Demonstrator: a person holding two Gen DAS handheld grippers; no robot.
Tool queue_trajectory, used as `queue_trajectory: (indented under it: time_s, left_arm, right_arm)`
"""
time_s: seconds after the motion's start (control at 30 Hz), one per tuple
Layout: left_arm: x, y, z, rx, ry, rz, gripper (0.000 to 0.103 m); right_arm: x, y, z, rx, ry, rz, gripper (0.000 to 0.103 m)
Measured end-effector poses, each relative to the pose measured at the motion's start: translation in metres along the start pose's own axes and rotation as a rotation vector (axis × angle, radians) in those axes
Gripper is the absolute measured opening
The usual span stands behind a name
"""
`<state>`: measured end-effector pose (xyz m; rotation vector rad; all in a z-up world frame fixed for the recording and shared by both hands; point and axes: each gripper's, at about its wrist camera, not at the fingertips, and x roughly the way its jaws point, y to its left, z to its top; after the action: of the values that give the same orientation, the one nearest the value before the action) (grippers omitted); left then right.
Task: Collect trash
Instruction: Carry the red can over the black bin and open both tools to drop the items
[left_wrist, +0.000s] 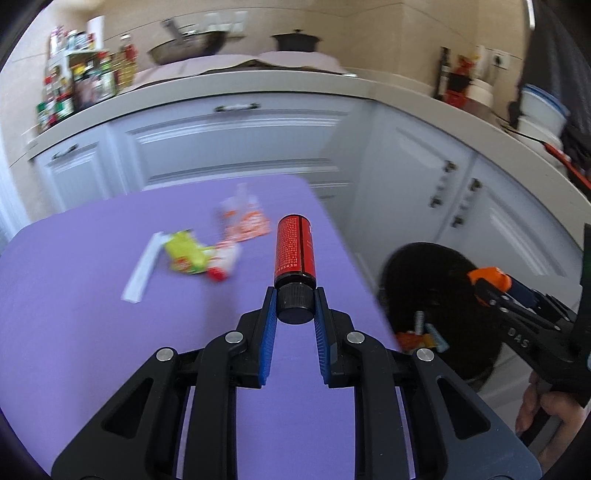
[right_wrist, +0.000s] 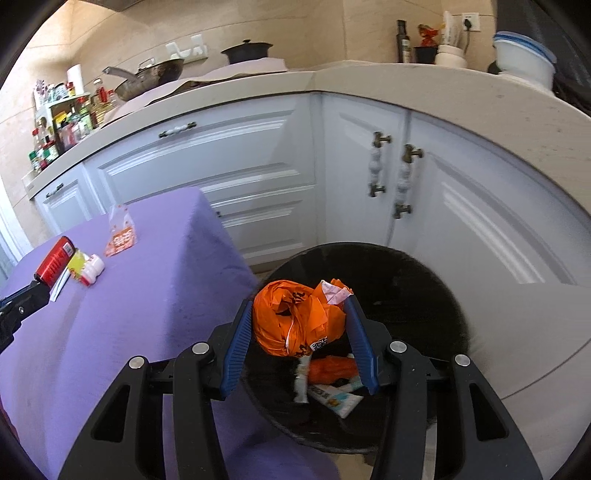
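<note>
My left gripper (left_wrist: 294, 304) is shut on the black cap of a red bottle (left_wrist: 294, 248), holding it above the purple table (left_wrist: 92, 332). The same red bottle (right_wrist: 55, 263) shows at the left in the right wrist view. On the table lie a yellow-green wrapper (left_wrist: 186, 254), a white strip (left_wrist: 143, 268), a small white bottle (left_wrist: 227, 260) and an orange-printed clear bag (left_wrist: 243, 219). My right gripper (right_wrist: 300, 317) is shut on a crumpled orange plastic bag (right_wrist: 295, 317), held over the black bin (right_wrist: 424, 295). Inside the bin lie more wrappers (right_wrist: 334, 397).
White cabinets (right_wrist: 251, 170) with handles stand behind the table and bin under a beige counter (right_wrist: 406, 85). On the counter are spice jars (right_wrist: 62, 129), a wok (right_wrist: 147, 75), a black pot (right_wrist: 248, 51) and white bowls (right_wrist: 524, 59). A person's hand (left_wrist: 554, 410) holds the right gripper.
</note>
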<state>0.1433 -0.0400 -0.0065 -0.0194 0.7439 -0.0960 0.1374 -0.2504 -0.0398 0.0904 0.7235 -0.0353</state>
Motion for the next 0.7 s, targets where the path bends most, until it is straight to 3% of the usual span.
queue_trajectory:
  time_s: [0.3, 0.7]
  left_arm:
    - [0.019, -0.065, 0.006, 0.093, 0.000, -0.087, 0.019]
    - [0.068, -0.124, 0.011, 0.164, 0.011, -0.087, 0.019]
  right_arm:
    - [-0.013, -0.034, 0.006, 0.027, -0.036, -0.075, 0.050]
    - [0.004, -0.068, 0.009, 0.058, -0.041, -0.135, 0.050]
